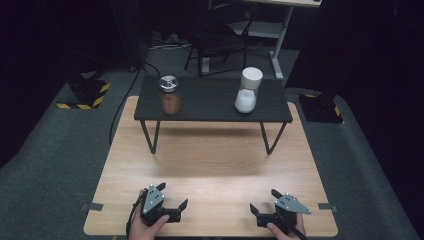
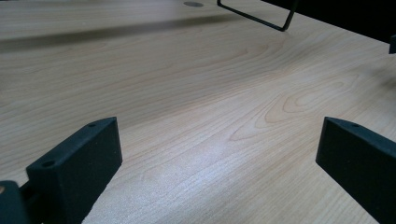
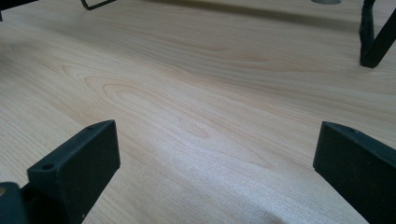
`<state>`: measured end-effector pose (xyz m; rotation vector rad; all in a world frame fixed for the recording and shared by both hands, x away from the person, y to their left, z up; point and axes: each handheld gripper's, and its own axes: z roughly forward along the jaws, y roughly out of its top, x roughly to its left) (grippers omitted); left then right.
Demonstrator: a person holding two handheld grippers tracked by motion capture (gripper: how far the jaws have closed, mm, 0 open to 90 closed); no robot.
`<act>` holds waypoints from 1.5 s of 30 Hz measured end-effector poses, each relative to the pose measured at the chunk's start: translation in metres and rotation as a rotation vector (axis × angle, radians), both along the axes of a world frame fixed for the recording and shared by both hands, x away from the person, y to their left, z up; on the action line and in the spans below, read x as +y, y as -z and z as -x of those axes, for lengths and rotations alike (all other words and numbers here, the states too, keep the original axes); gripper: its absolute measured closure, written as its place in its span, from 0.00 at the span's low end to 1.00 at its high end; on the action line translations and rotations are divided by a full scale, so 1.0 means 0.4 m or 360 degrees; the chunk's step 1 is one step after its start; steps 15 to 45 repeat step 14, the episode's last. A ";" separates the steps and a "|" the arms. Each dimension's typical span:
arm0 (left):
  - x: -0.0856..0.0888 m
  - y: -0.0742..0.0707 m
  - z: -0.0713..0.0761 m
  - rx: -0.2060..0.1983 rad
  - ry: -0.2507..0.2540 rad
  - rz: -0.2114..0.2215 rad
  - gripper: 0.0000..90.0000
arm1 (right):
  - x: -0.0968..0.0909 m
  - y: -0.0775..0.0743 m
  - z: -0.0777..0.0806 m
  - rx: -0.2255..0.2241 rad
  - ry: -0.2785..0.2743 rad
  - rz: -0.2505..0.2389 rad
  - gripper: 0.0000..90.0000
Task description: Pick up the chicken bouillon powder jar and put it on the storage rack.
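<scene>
At the near edge of the wooden table, two grippers are being held low over the bare wood by a person's hands coming in from the bottom of the high view. The left gripper is being held with its jaws spread wide and nothing between them; in the left gripper view only wood grain is being framed between the two black jaws. The right gripper is likewise being held released, jaws well apart and grasping nothing, with plain tabletop being shown between them in the right gripper view. The two grippers are being kept well apart from each other, one near each front corner.

Farther back, a small black riser shelf on thin metal legs is being supported by the table's far half. On its left part a glass jar with a metal lid and brown contents is standing upright. On its right part a shaker with a white cap and white contents is standing upright, well apart from the jar.

Beyond the table, a dark chair is being seen on the grey floor.
</scene>
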<state>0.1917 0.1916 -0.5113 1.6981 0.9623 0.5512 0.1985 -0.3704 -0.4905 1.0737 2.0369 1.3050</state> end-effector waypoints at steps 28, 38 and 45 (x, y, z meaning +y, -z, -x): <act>-0.002 -0.007 -0.012 0.0040 0.0003 -0.0012 0.01 | 0.010 -0.005 -0.003 0.0013 -0.0004 0.0041 0.00; -0.002 -0.007 -0.012 0.0040 0.0003 -0.0012 0.01 | 0.010 -0.005 -0.003 0.0013 -0.0004 0.0041 0.00; -0.002 -0.007 -0.012 0.0040 0.0003 -0.0012 0.01 | 0.010 -0.005 -0.003 0.0013 -0.0004 0.0041 0.00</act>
